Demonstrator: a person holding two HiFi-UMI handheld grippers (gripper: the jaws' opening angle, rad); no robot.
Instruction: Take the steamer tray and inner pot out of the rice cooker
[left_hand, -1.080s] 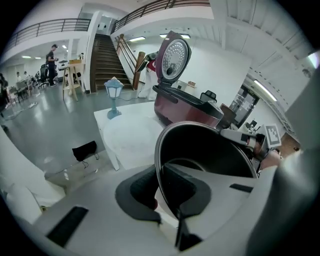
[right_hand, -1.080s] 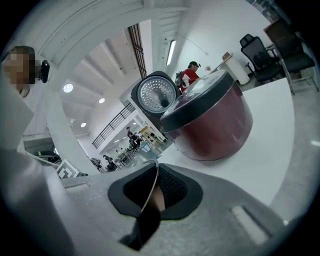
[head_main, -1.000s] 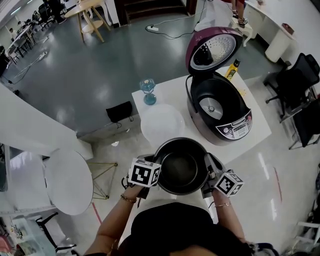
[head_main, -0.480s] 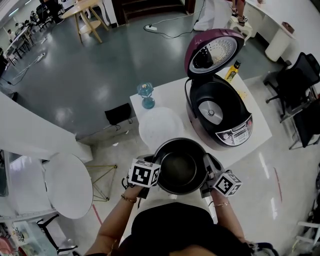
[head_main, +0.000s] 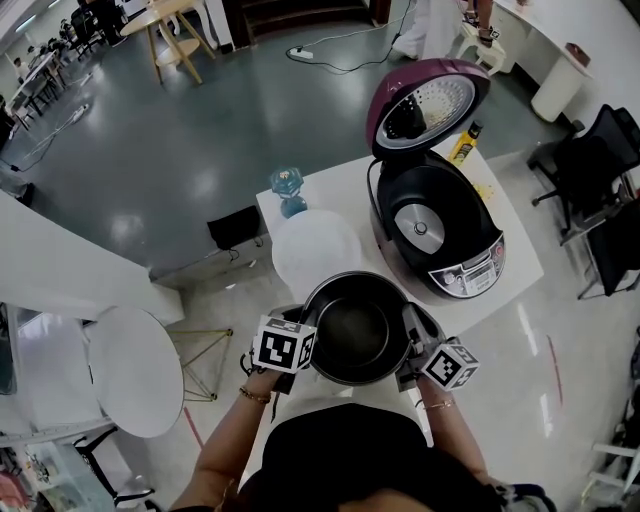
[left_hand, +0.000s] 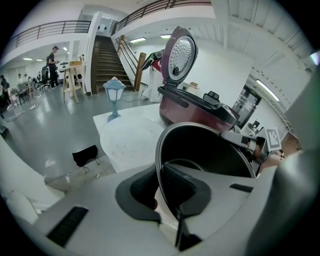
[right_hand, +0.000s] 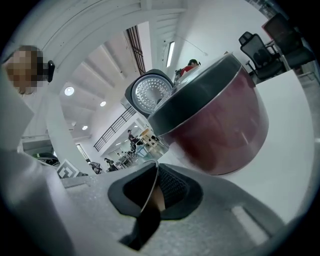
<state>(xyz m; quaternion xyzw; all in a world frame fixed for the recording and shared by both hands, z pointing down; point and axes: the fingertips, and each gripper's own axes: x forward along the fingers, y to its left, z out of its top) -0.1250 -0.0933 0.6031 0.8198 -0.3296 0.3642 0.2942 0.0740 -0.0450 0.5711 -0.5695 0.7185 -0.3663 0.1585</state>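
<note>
Nudged a little forward toward the table since a second ago: dark, round metal inner pot (head_main: 355, 328), already clear of the open maroon rice cooker (head_main: 435, 225), carried over the near edge of the white table (head_main: 515, 250). Pinched at opposite sides of its thin rim, left gripper (head_main: 306, 348) and right gripper (head_main: 405, 360) both clamped tight on the metal. Looks rigid, smooth, probably slippery and fairly weighty, so best kept level, two-handed by the rim. Just beyond, round white translucent steamer tray (head_main: 312, 250), lying on the table beside the cooker.
</note>
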